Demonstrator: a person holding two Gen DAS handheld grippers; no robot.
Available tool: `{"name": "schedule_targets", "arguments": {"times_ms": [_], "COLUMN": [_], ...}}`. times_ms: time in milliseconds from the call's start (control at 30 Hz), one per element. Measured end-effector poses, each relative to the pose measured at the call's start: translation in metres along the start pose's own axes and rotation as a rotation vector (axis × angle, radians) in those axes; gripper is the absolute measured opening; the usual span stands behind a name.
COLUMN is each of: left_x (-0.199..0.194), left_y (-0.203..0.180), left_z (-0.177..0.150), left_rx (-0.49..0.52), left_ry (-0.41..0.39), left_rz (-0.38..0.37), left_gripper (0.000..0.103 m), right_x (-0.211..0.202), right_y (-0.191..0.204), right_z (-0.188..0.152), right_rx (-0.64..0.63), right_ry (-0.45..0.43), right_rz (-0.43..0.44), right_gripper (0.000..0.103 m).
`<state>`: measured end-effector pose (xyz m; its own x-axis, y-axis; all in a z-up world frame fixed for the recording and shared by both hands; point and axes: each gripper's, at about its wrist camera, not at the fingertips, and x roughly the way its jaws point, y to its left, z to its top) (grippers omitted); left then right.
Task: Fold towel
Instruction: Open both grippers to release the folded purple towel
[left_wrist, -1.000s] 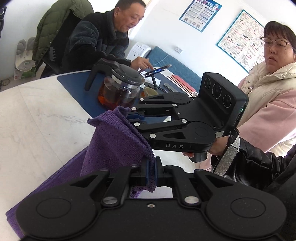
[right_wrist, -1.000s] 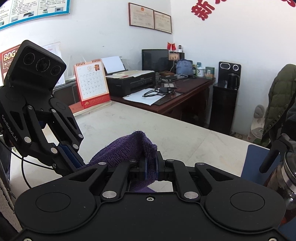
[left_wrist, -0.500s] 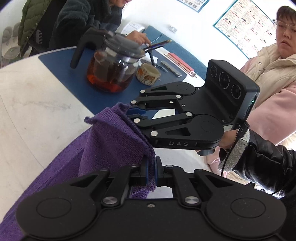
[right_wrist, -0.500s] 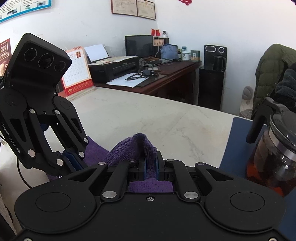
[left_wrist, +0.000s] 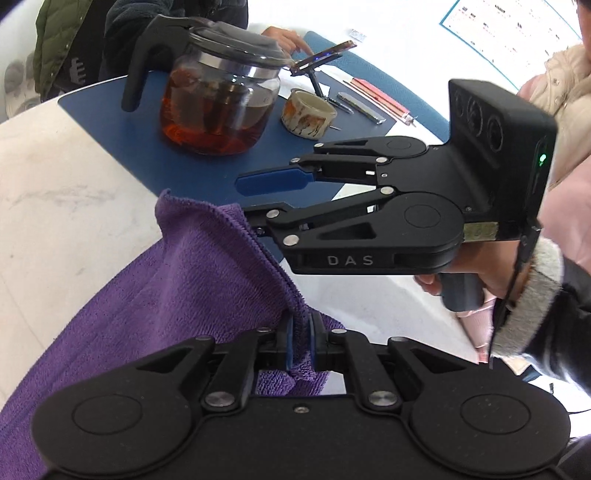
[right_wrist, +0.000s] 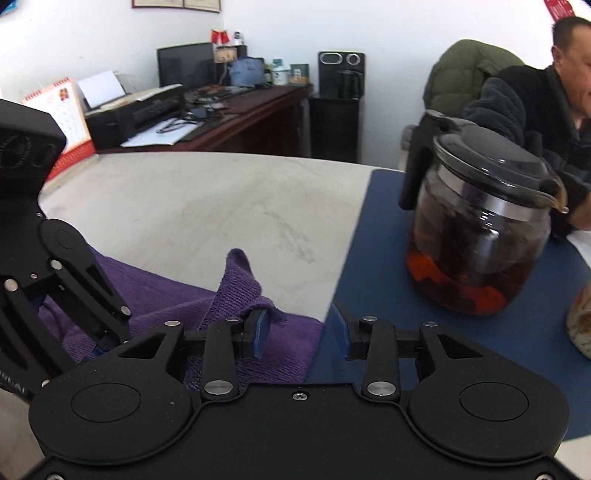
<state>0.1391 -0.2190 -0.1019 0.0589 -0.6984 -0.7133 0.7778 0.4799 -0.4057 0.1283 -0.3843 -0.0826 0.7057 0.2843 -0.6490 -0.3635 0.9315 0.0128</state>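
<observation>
A purple towel (left_wrist: 177, 280) lies on the white marble table (left_wrist: 48, 184), one edge lifted. My left gripper (left_wrist: 300, 343) is shut on that towel edge, low over the table. My right gripper (right_wrist: 301, 334) is open; its jaws stand apart, and a raised towel corner (right_wrist: 240, 280) rests against its left blue pad (right_wrist: 260, 332). In the left wrist view the right gripper (left_wrist: 255, 206) shows side-on, one blue finger (left_wrist: 273, 182) free above the towel, the other behind the cloth. The left gripper's body (right_wrist: 55, 288) shows at the left of the right wrist view.
A glass teapot of dark tea (left_wrist: 218, 103) stands on a blue mat (left_wrist: 147, 144) just beyond the towel, also in the right wrist view (right_wrist: 480, 240). A tape roll (left_wrist: 308, 114) and pens lie further back. A seated man (right_wrist: 535, 92) and a desk (right_wrist: 221, 110) are behind.
Both grippers have come down and forward toward the teapot with the towel. My right gripper has opened and let go of the towel corner; my left stays shut on it.
</observation>
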Motion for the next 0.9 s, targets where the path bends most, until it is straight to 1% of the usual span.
{"name": "schedule_targets", "arguments": {"times_ms": [133,200,267,300,367,433,467,533,633,700,767,833,867,900], "left_x": [0.006,0.005,0.003,0.003,0.003,0.002,0.002,-0.005,-0.022,-0.039,-0.055,-0.075,-0.084,-0.094], "left_y": [-0.003,-0.006,-0.007,-0.007,-0.007,-0.006,-0.007,-0.008,-0.010,-0.013,-0.015,-0.012,-0.008,-0.002], "left_z": [0.002,0.001,-0.001,-0.002,-0.004,-0.006,-0.007,-0.009,-0.012,-0.015,-0.018,-0.022,-0.024,-0.028], "left_rx": [-0.038,-0.035,-0.039,-0.040,-0.043,-0.052,-0.057,-0.062,-0.069,-0.069,-0.066,-0.070,-0.079,-0.092], "left_ry": [-0.010,-0.012,-0.006,0.001,0.012,0.021,0.026,0.024,0.008,-0.012,-0.037,-0.076,-0.092,-0.108], "left_rz": [0.013,0.004,0.002,0.002,0.008,0.015,0.014,-0.002,-0.041,-0.066,-0.070,-0.040,-0.014,0.031], "left_gripper": [0.006,0.009,0.012,0.012,0.013,0.013,0.013,0.013,0.015,0.017,0.018,0.018,0.018,0.018], "right_x": [-0.001,-0.002,-0.005,-0.004,0.006,0.006,0.006,0.006,0.001,-0.008,-0.019,-0.030,-0.033,-0.036], "right_y": [-0.002,-0.005,-0.008,-0.009,-0.009,-0.005,-0.003,0.002,0.008,0.004,-0.004,-0.012,-0.015,-0.018], "right_z": [-0.004,-0.006,-0.008,-0.009,-0.010,-0.011,-0.011,-0.010,-0.010,-0.001,0.002,0.004,0.004,0.005], "right_rx": [0.024,0.039,0.063,0.070,0.051,0.009,-0.012,-0.057,-0.122,-0.102,-0.029,0.054,0.091,0.125], "right_ry": [0.018,0.028,0.034,0.042,0.095,0.147,0.173,0.235,0.315,0.321,0.295,0.262,0.245,0.229], "right_rz": [-0.104,-0.166,-0.197,-0.207,-0.215,-0.207,-0.204,-0.198,-0.236,-0.258,-0.272,-0.282,-0.272,-0.253], "right_gripper": [0.043,0.047,0.048,0.051,0.052,0.052,0.055,0.056,0.057,0.059,0.060,0.060,0.060,0.060]}}
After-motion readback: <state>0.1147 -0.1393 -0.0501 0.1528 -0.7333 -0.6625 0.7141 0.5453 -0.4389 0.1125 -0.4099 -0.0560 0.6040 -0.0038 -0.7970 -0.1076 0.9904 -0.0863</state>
